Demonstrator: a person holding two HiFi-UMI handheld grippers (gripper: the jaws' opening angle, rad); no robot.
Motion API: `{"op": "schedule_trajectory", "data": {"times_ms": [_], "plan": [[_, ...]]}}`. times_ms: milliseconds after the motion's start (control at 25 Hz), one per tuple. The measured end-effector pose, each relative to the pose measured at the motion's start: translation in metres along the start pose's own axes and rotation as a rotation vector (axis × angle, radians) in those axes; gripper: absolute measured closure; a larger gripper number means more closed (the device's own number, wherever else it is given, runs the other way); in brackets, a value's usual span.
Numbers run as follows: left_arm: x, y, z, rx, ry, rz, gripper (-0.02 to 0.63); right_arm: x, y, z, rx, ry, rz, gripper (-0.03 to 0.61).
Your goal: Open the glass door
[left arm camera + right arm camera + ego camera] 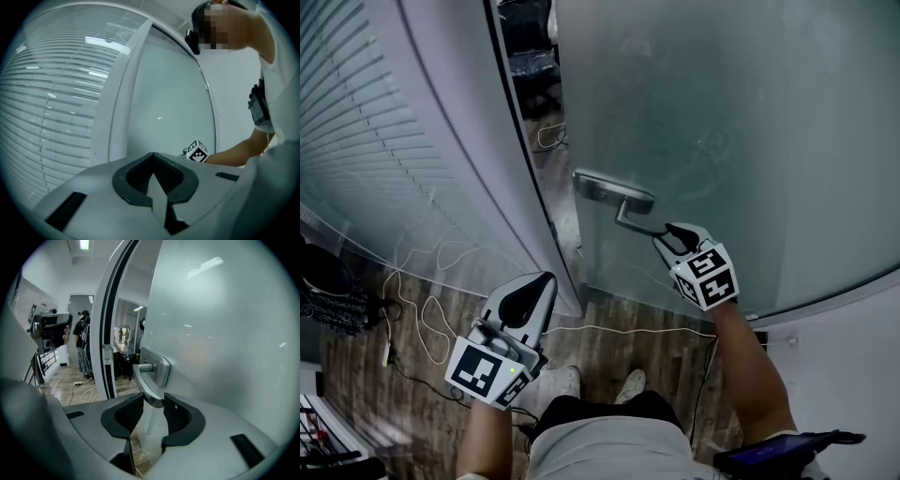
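The frosted glass door (741, 122) stands slightly ajar from its grey frame (459, 141), with a dark gap between them. Its metal lever handle (628, 211) points toward me. My right gripper (668, 234) is shut on the end of that handle (145, 380), which lies between the two black pads (178, 416) of the right gripper (153, 406). My left gripper (534, 286) hangs low beside the frame, touching nothing; its jaws are shut and empty in the left gripper view (153, 164). The right gripper's marker cube (198, 151) shows against the door (164, 108).
A slatted blind wall (347, 141) runs along the left. White and black cables (422, 309) trail over the wood floor. My shoes (562, 382) stand just before the threshold. Through the gap a person (84, 338) and a camera on a stand (49, 329) are visible.
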State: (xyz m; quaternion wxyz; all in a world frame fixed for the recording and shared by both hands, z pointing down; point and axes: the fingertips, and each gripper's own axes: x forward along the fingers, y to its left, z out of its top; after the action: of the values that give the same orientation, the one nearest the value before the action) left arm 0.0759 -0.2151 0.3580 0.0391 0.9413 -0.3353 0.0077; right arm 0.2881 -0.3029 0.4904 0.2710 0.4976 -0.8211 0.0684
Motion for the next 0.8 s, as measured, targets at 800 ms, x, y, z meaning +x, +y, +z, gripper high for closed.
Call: {"op": "schedule_trajectory", "data": {"times_ms": [800], "plan": [[0.094, -0.010, -0.010, 0.039, 0.006, 0.044, 0.614, 0.057, -0.096, -0.006, 0.073, -0.066, -0.002, 0.445]]}}
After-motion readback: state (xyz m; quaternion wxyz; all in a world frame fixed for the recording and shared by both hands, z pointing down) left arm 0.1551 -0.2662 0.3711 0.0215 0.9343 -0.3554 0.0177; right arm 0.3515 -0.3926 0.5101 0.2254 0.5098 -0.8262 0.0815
